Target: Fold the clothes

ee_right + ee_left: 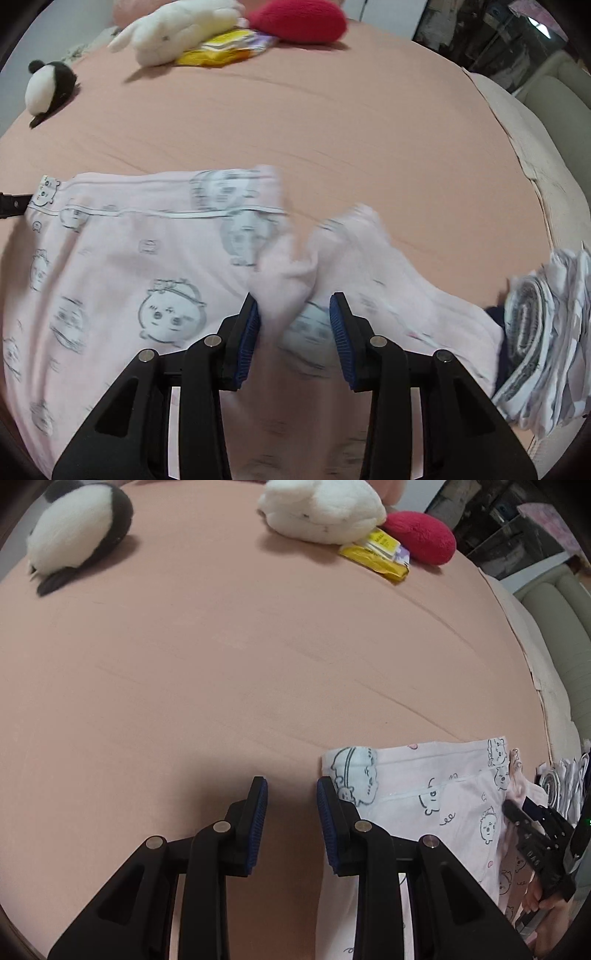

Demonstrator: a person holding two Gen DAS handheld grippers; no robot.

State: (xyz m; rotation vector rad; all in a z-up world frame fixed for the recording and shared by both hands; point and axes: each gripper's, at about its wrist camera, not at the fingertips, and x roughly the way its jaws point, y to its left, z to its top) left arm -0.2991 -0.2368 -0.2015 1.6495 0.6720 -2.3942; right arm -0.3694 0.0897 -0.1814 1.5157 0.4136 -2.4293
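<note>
Pink printed garment [122,266] spread on bed [221,664]; my right tongs [294,319] part-open around a bunched fold, left tongs [291,801] narrow, empty; next, pinch edge at three o'clock.

Both views came from fisheye cameras mounted just behind the black two-finger grippers, looking steeply down and forward across a salmon-pink bedsheet [221,657] from close above it. The left wrist view had its own blue-padded fingers [258,812] at 6 o'clock and sat at the left edge of the pale pink cartoon-printed garment [443,794], which filled only its 4 o'clock corner. The right wrist view hovered nearer, directly over that garment [129,277]. Both shared the far bed: a black-and-white plush panda [77,531] toward 10 o'clock, a white plush rabbit [177,33], a yellow packet [221,50] and a red cushion [299,18] toward 12.
</note>
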